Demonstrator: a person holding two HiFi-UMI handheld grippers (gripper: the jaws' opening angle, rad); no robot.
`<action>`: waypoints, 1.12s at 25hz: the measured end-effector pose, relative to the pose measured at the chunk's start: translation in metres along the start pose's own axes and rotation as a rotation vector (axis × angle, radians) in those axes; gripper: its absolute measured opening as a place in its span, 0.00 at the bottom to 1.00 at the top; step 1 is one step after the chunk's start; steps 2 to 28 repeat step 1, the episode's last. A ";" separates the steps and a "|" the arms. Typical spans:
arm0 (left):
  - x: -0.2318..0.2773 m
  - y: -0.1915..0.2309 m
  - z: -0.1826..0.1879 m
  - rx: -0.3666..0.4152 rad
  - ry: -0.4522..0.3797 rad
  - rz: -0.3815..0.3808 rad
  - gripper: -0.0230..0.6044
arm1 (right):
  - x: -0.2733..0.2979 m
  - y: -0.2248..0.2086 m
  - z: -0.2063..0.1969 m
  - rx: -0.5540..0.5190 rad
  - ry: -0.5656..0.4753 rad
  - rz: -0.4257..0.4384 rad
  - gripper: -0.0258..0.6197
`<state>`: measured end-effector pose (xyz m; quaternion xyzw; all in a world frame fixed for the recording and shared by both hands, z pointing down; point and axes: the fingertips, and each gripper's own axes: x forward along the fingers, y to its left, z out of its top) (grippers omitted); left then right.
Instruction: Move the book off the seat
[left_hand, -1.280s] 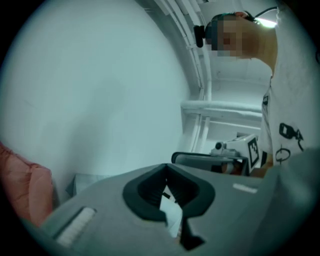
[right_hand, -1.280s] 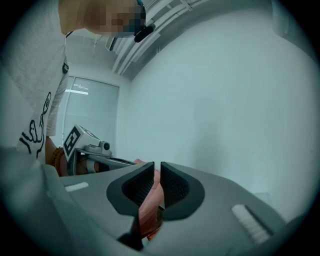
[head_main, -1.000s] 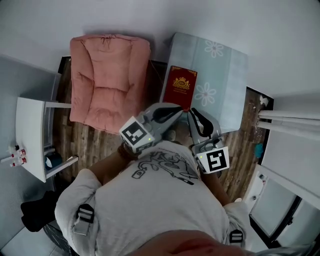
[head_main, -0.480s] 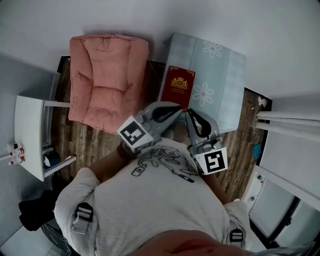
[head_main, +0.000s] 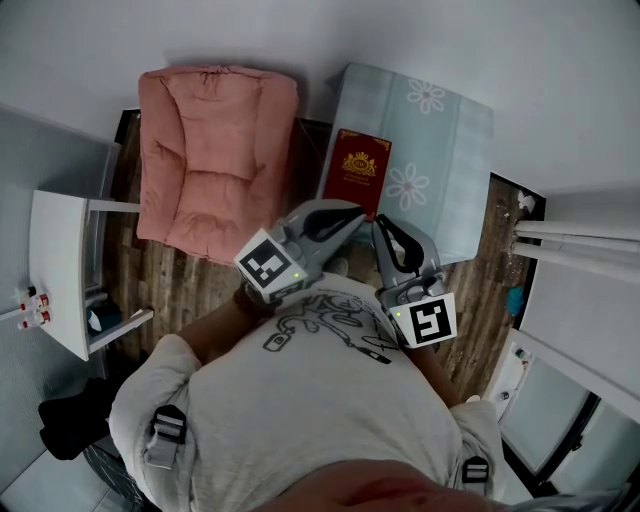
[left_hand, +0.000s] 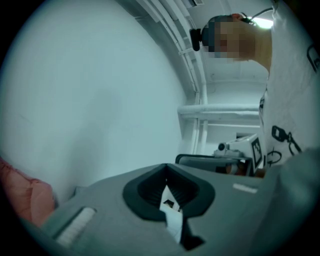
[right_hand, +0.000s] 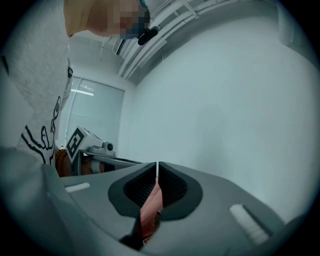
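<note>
Book (head_main: 357, 170), red with a gold crest, lies flat on the pale blue flowered seat (head_main: 440, 150), along its left edge and beside the pink armchair (head_main: 215, 160). Both claws are held level before the person's chest, tips toward the book's near end. The left claw (head_main: 352, 212) is pressed together with nothing gripped. The right claw (head_main: 380, 225) has its tips touching too; a reddish strip shows through the slit behind them. A white desk (head_main: 60, 270) stands far left on the wooden floor (head_main: 190, 285)
</note>
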<state>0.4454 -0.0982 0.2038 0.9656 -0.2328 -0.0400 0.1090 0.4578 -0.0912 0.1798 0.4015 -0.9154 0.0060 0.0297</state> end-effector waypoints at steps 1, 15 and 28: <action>0.000 0.001 0.001 0.000 -0.006 0.002 0.04 | 0.000 0.000 0.000 0.000 0.000 0.000 0.07; 0.000 0.001 0.001 0.000 -0.006 0.002 0.04 | 0.000 0.000 0.000 0.000 0.000 0.000 0.07; 0.000 0.001 0.001 0.000 -0.006 0.002 0.04 | 0.000 0.000 0.000 0.000 0.000 0.000 0.07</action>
